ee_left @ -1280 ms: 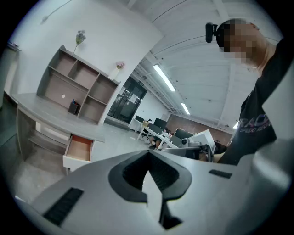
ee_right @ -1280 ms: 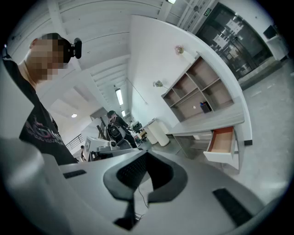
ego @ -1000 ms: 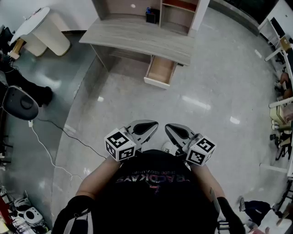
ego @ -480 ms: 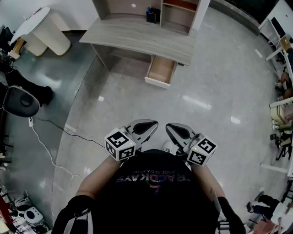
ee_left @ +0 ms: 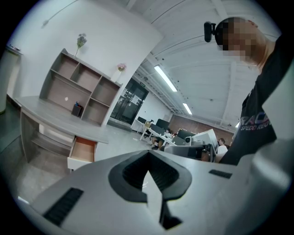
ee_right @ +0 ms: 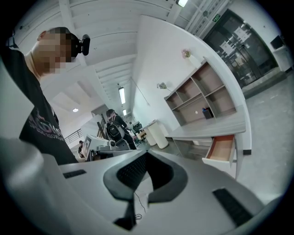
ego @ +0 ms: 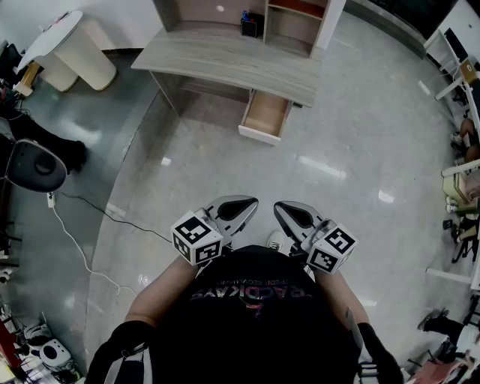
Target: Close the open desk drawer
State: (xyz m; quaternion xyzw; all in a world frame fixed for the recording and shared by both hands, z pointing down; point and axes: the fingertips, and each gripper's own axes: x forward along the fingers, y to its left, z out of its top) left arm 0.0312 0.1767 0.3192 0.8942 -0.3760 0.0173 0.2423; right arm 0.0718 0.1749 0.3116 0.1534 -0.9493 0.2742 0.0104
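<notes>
The grey wooden desk (ego: 225,60) stands far ahead with one drawer (ego: 265,116) pulled out, its empty wooden inside showing. The same open drawer (ee_left: 82,151) sits low left in the left gripper view, and the drawer (ee_right: 222,150) hangs at the right in the right gripper view. Both grippers are held close to the person's chest, well short of the desk. My left gripper (ego: 244,205) is shut with nothing in it. Beside it, my right gripper (ego: 286,211) is shut and empty too. Their tips point toward each other.
A shelf unit (ego: 289,22) stands on the desk with a small dark box (ego: 250,26). A round white table (ego: 56,41) is at far left. A black chair (ego: 30,171) and a floor cable (ego: 82,247) lie to the left. Glossy floor stretches between me and the desk.
</notes>
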